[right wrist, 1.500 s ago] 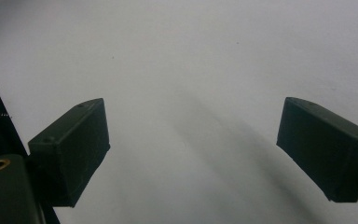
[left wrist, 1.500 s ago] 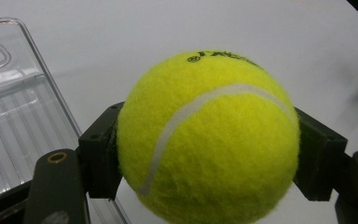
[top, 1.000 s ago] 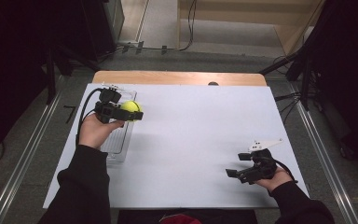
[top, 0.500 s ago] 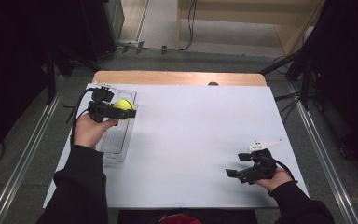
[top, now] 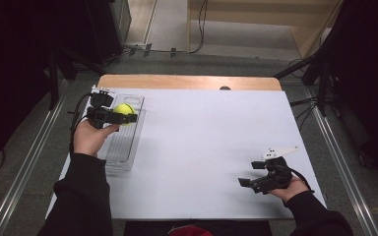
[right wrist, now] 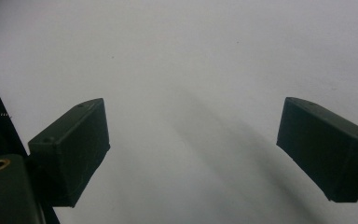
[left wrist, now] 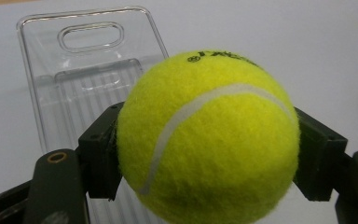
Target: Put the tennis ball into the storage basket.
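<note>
A yellow tennis ball (top: 124, 111) (left wrist: 209, 140) is clamped between the black jaws of my left gripper (top: 123, 117), held above the far end of a clear plastic tray (top: 123, 142) (left wrist: 65, 79) at the table's left side. In the left gripper view the pads press both sides of the ball, and the tray's handle slot lies beyond it. My right gripper (top: 250, 178) (right wrist: 193, 154) rests low near the front right of the white table (top: 211, 132), jaws wide apart with bare table surface between them.
The tray is long and ribbed, running front to back along the left edge. A wooden strip (top: 187, 82) borders the table's far side. Metal rails (top: 344, 167) run along the floor on both sides.
My left gripper has carried the ball a little left and away, from beside the tray to over its far end. The right gripper has stayed put.
</note>
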Motion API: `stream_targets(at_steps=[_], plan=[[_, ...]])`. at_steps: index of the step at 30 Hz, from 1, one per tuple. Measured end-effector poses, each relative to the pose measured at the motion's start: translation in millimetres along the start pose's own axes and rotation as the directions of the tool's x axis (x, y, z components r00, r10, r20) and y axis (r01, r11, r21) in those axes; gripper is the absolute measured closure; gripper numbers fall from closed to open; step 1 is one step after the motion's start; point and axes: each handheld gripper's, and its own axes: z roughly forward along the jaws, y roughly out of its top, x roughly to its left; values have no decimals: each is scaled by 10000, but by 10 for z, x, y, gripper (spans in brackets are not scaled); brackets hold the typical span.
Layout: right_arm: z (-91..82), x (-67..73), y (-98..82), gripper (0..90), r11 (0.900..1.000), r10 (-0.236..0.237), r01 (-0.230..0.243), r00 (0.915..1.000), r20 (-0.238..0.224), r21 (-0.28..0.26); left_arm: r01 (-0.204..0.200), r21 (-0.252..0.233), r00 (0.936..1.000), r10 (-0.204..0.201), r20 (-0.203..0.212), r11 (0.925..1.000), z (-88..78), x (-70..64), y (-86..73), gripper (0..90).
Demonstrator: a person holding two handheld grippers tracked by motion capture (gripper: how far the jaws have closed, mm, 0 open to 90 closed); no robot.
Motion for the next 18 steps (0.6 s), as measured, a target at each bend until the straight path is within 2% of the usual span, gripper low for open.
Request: stream_targets(at_steps=[9,18], plan=[[1,-1,1,73,10000,-14,14,10000,-4,-12,156,-45,9996,-157,-251,9999,24,41,-21,258],[1,0,0,73,10000,-10,10,10000,-5,-6,237,46,9992,-235,-329,9997,83,63,-45,257]])
